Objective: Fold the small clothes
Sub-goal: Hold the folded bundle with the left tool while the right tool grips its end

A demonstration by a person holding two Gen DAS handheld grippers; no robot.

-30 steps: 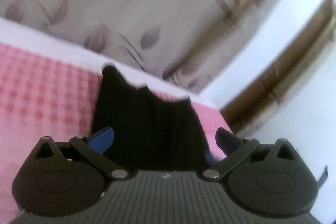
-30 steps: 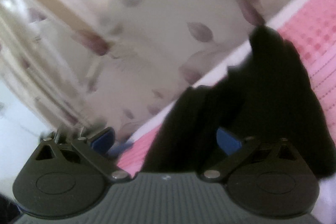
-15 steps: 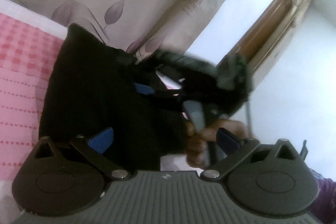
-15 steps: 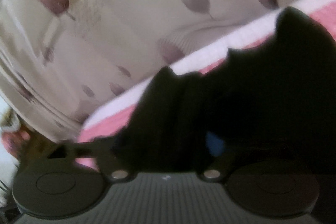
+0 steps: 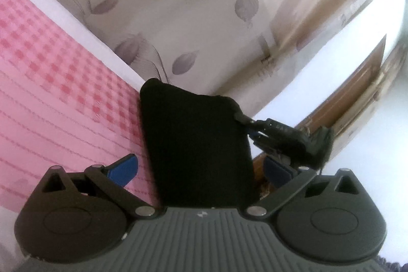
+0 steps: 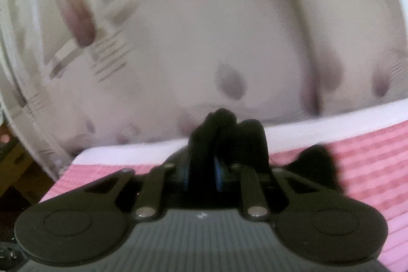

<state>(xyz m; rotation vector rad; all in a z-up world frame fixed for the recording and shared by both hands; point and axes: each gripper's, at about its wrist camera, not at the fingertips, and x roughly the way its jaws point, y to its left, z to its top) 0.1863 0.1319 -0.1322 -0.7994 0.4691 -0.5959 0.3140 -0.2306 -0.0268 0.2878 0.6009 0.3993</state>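
Observation:
A small black garment hangs in front of my left gripper, between its wide-apart blue fingers, which do not clamp it. My left gripper is open. My right gripper is shut on a bunched edge of the black garment, with cloth sticking up between its blue pads. In the left wrist view the right gripper holds the garment's right upper corner. More black cloth trails onto the pink bed cover.
A pink checked bed cover with a white edge lies below; it also shows in the right wrist view. A cream curtain with leaf print hangs behind. A wooden door frame is at the right.
My right gripper has closed on the garment's edge. It has drawn away to the right in the left wrist view, and the cloth now hangs flatter between the two grippers.

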